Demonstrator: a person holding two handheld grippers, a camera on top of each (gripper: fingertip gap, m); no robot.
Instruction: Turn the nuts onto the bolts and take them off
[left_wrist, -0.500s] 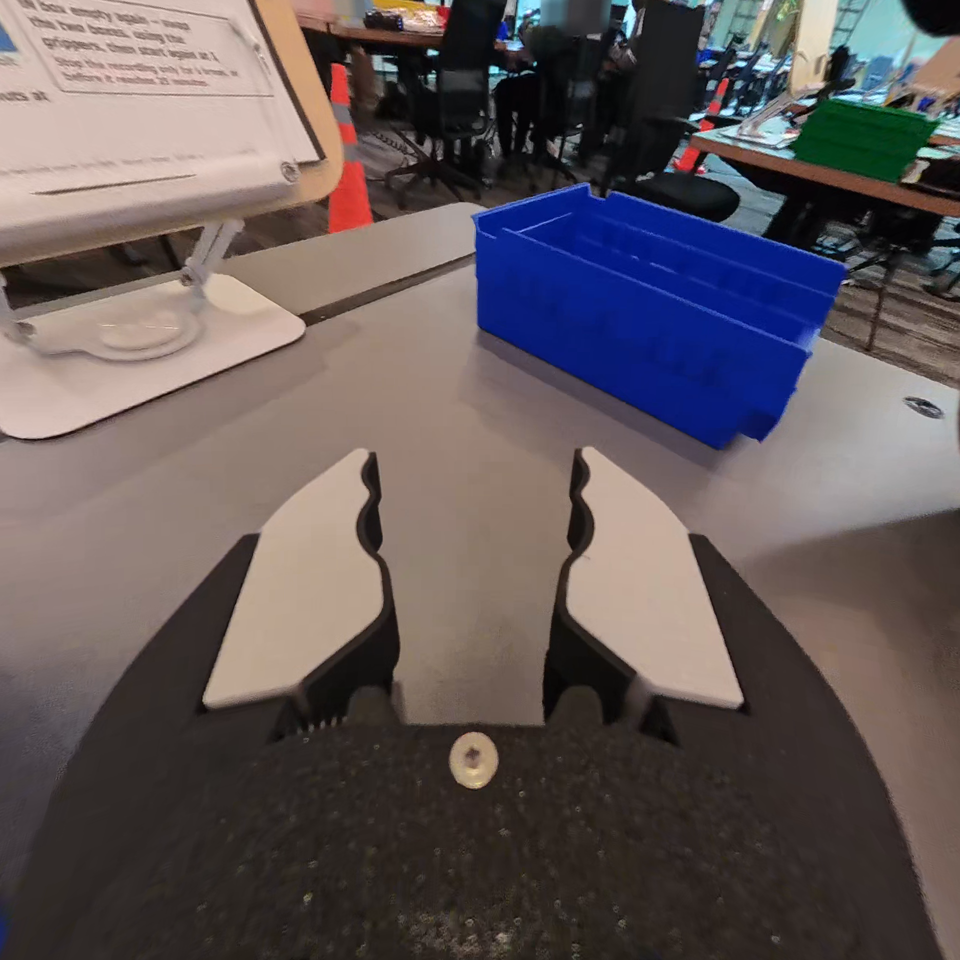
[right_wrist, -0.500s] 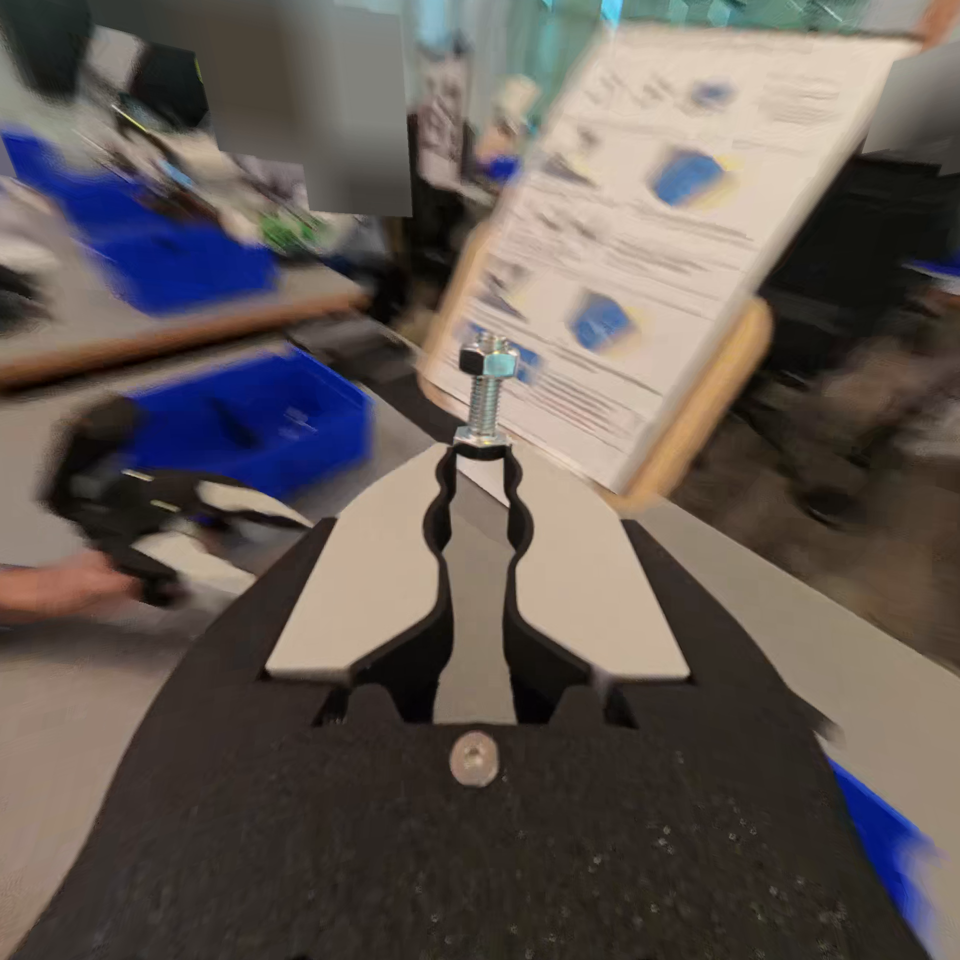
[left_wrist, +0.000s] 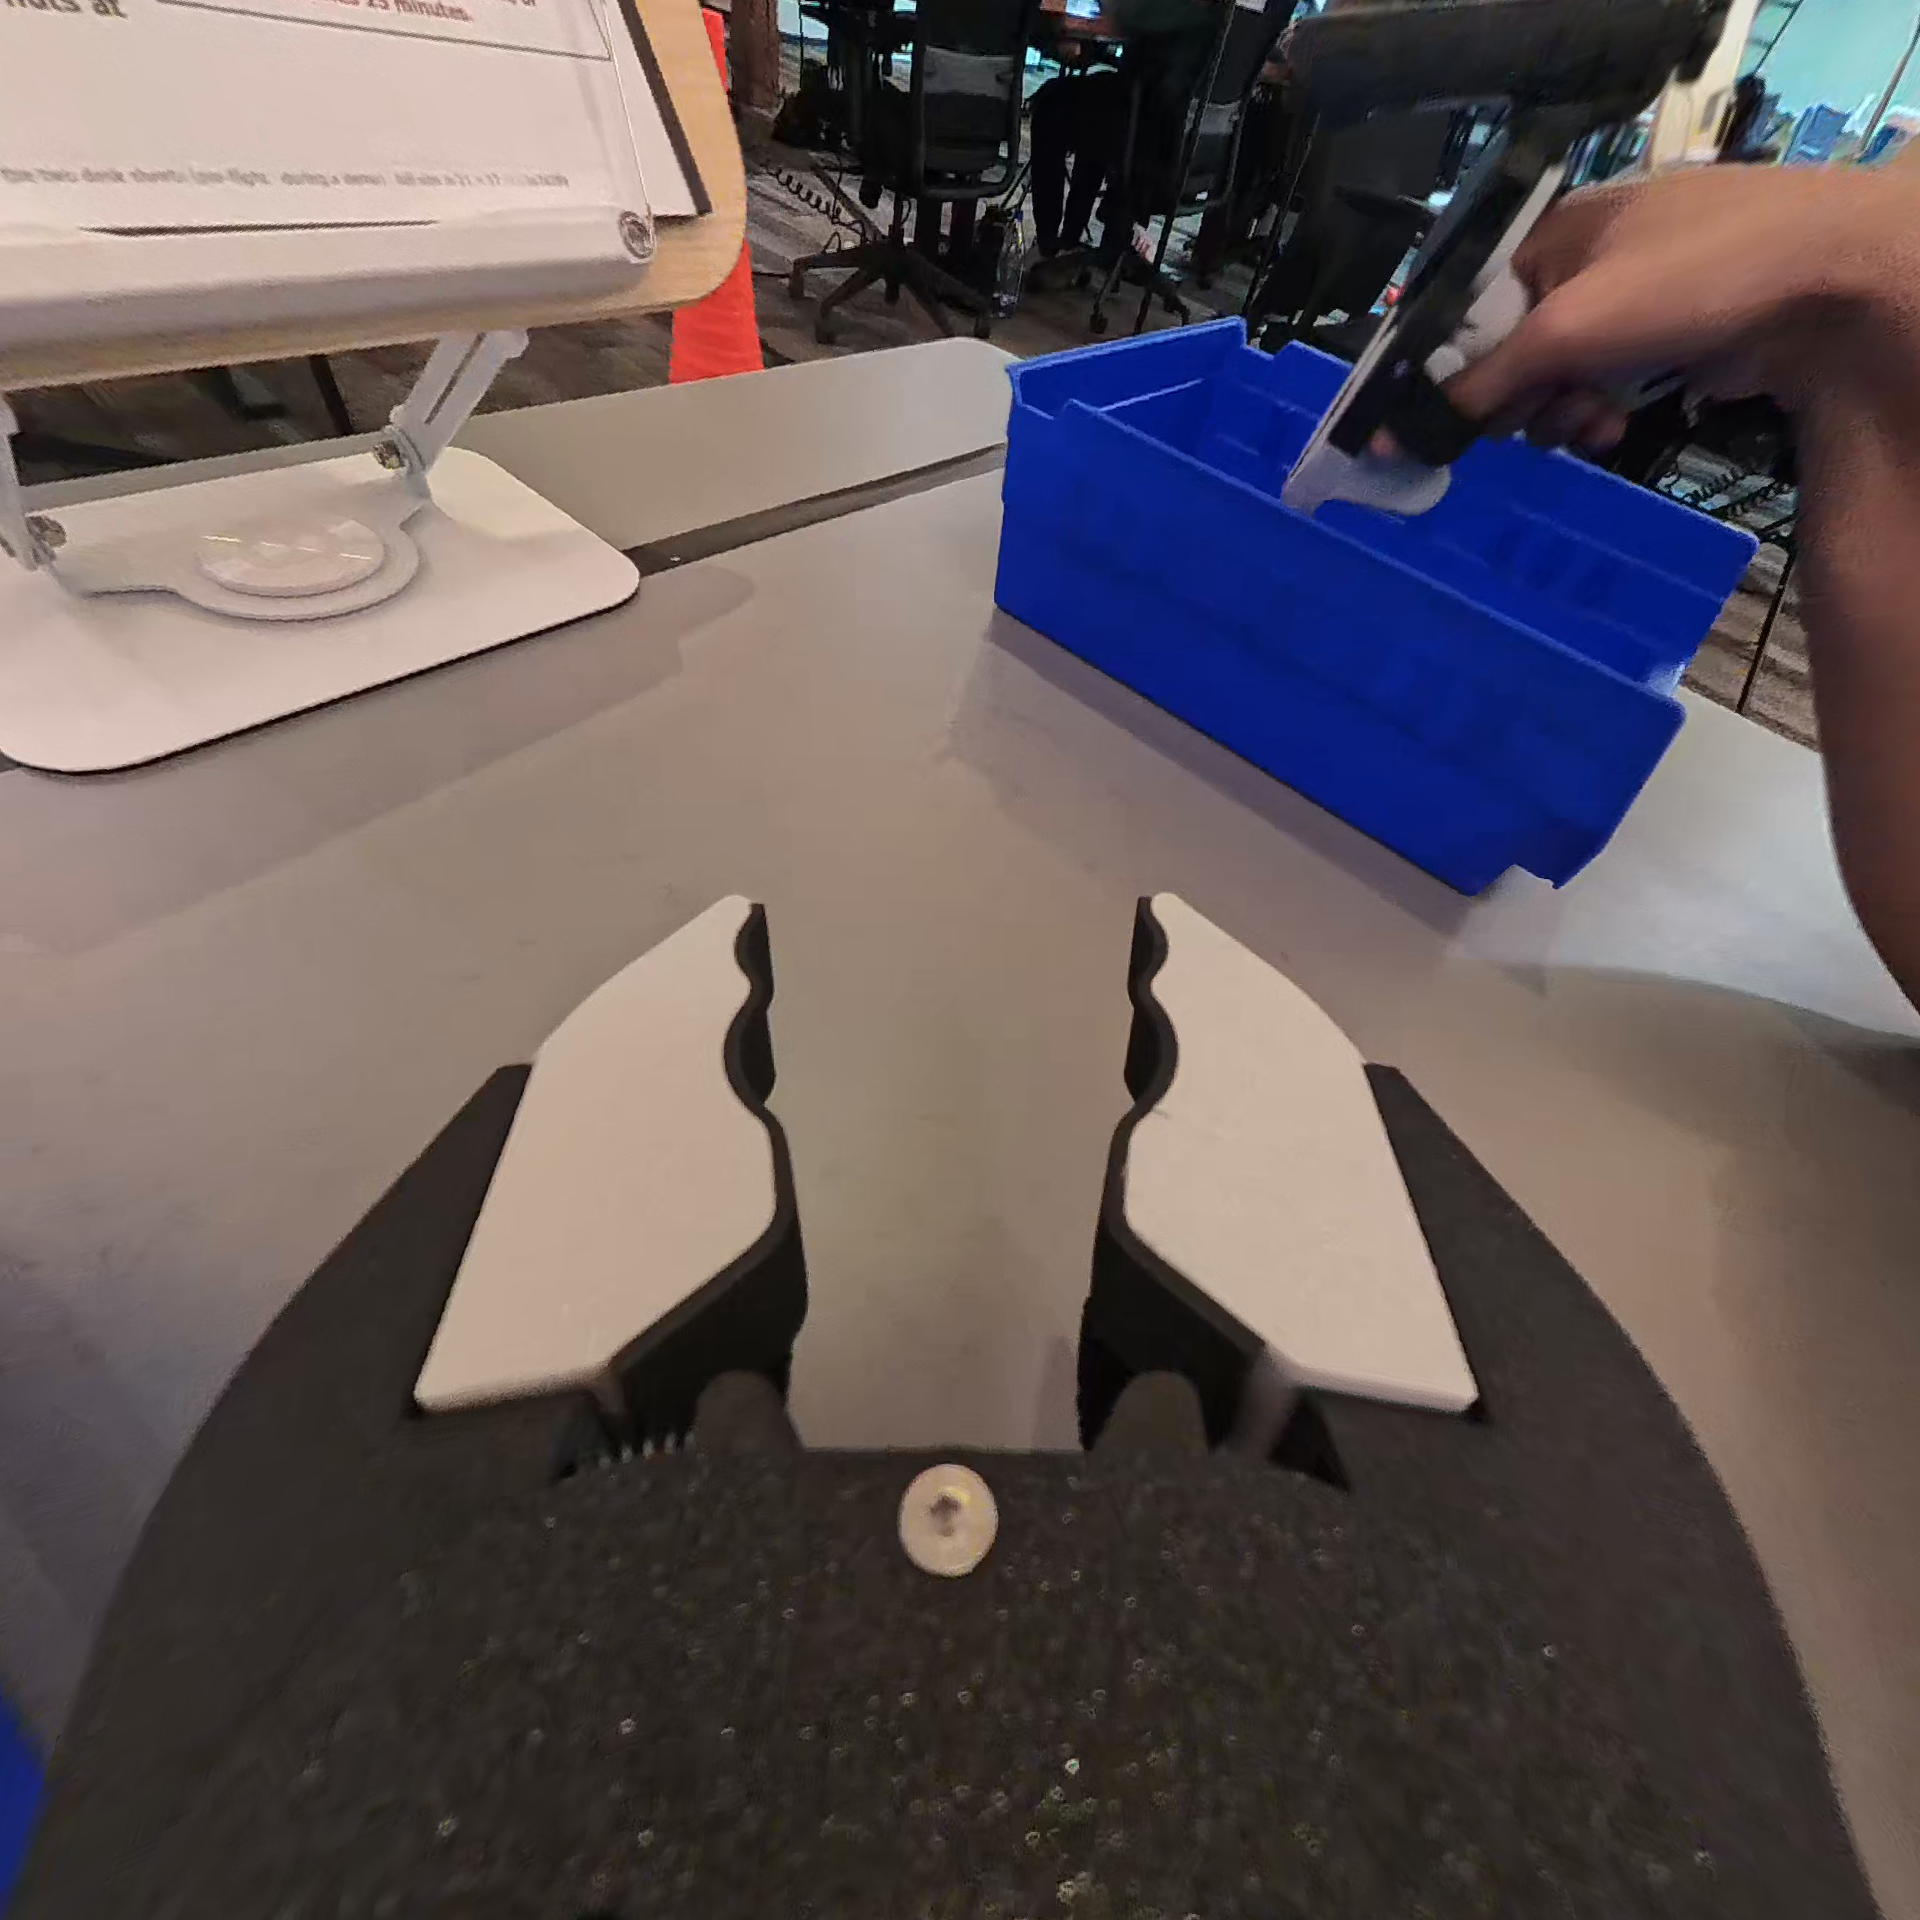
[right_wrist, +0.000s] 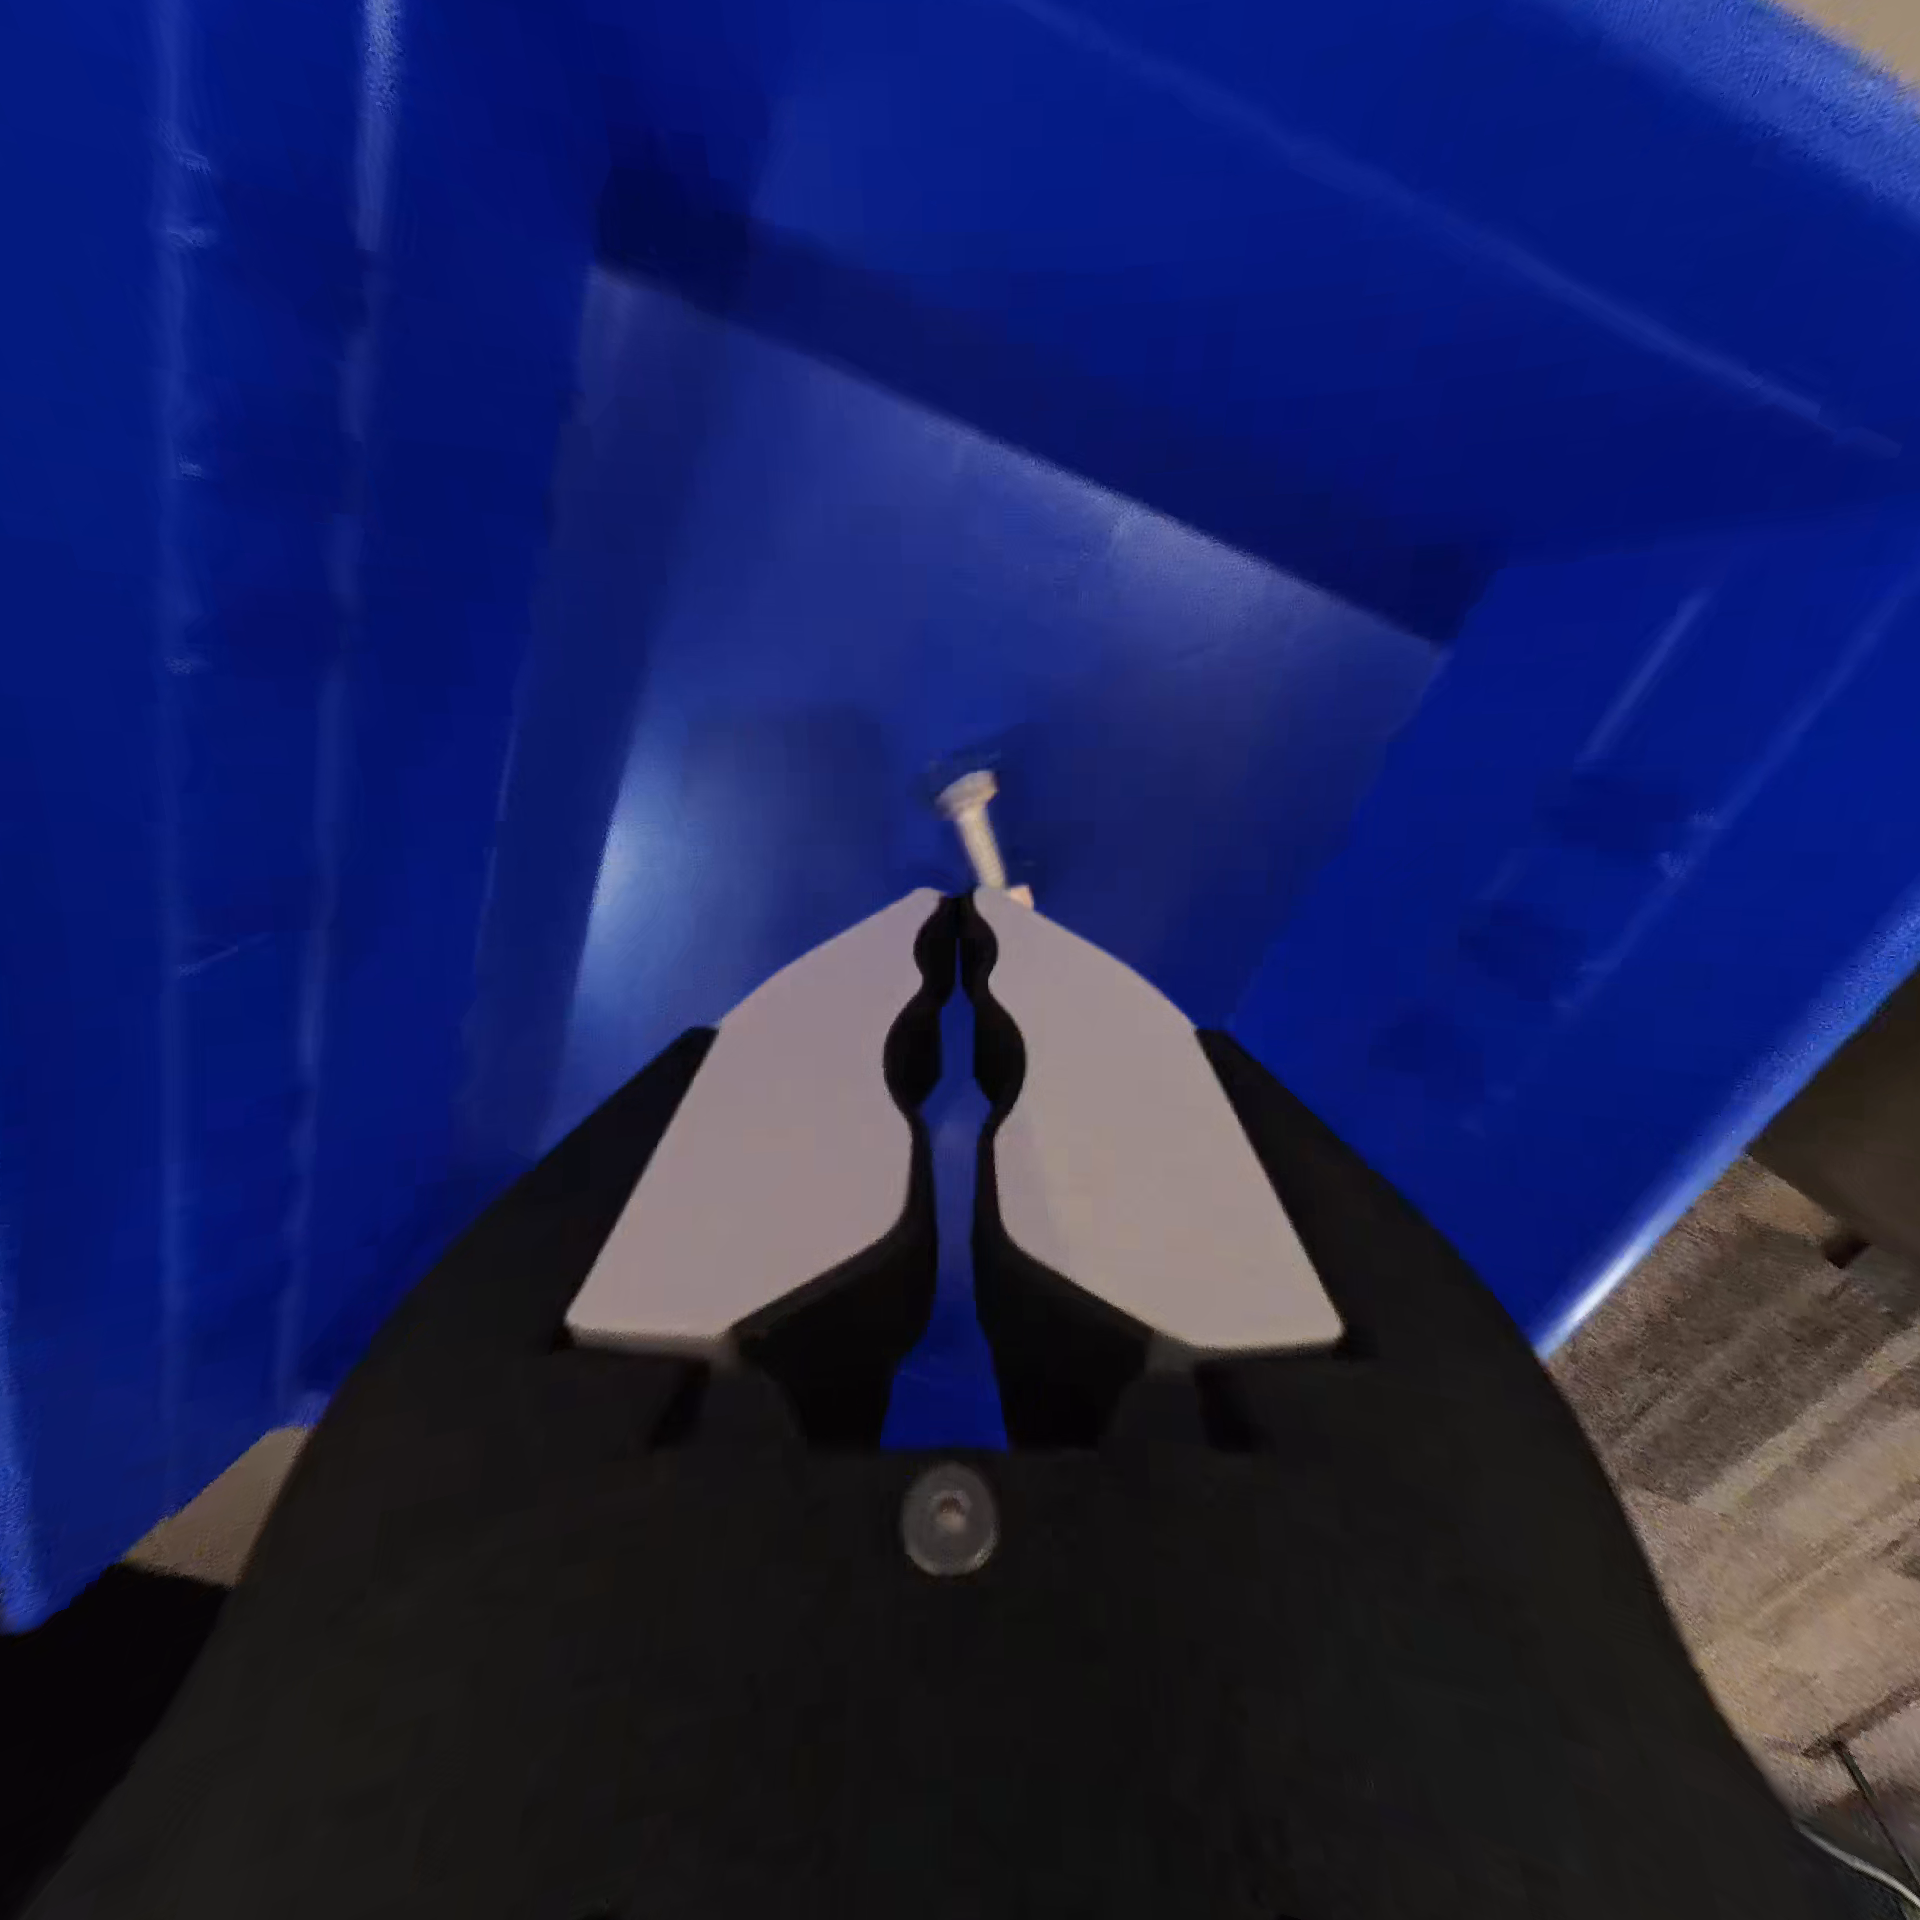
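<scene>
Right tool (right_wrist: 958, 902) clenched inside blue bin (right_wrist: 1039, 312), bolt (right_wrist: 977, 831) just past its tips; left tool (left_wrist: 951, 914) released—you retreat straight up, clear of bin walls.

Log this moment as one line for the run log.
left gripper: open, empty, over table | right gripper: closed, in blue bin | bolt: at right tips, grip unclear
</scene>
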